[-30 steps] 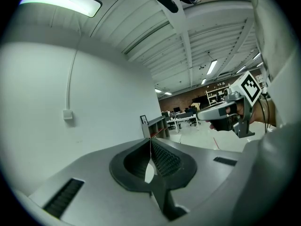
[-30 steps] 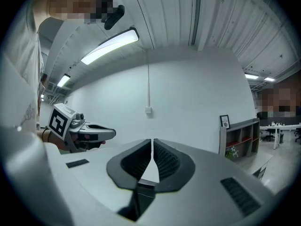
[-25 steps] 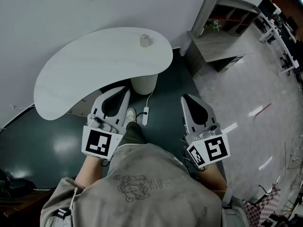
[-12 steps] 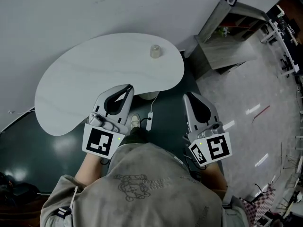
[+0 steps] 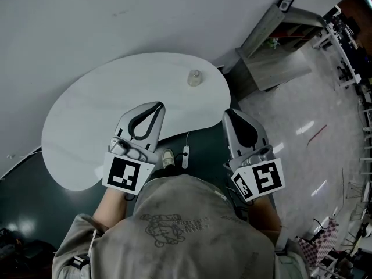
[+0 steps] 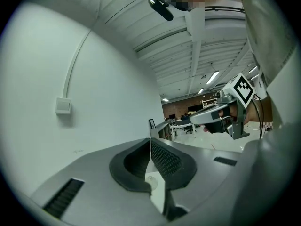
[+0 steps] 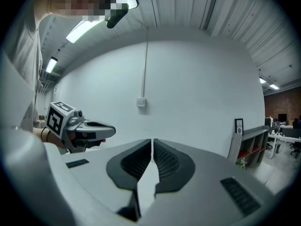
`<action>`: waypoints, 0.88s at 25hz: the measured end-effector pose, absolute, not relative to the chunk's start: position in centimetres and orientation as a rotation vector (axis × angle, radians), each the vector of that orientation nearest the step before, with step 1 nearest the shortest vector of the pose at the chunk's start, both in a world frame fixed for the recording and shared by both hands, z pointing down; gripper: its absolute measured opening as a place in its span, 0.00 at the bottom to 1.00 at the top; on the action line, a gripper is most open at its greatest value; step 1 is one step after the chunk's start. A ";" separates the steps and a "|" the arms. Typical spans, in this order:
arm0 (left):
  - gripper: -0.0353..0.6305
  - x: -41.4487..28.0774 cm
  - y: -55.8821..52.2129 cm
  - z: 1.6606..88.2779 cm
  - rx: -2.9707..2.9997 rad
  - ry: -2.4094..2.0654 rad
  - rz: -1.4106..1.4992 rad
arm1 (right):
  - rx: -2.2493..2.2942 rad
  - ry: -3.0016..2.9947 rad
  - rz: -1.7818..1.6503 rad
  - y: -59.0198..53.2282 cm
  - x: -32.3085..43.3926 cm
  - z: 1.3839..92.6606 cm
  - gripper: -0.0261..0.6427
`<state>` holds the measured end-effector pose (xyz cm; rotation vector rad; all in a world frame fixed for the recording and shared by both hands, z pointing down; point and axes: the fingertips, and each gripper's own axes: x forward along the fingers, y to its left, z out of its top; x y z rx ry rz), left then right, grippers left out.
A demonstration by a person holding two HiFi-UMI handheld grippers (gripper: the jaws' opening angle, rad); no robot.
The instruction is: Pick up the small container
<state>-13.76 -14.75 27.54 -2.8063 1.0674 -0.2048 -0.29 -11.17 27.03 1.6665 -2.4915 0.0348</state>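
Nearest the person, the left gripper (image 5: 157,104) and right gripper (image 5: 228,113) point forward side by side, jaws closed together, holding nothing. Beyond them, the small container (image 5: 194,78) stands upright on the white table (image 5: 87,115), near its far right edge.

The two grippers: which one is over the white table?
The left gripper: in the head view its jaws lie over the white table. The right gripper sits past the table's edge, mostly over the dark floor.
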 end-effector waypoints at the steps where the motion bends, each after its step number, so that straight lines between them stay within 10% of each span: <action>1: 0.08 -13.8 -15.2 27.5 -2.808 1.056 -0.203 | 1.671 -2.488 0.035 -11.7 -0.4 27.0 0.09; 22: 0.08 -11.2 -20.3 26.5 -2.824 1.089 -0.156 | 1.666 -2.498 0.010 -17.0 2.4 26.1 0.09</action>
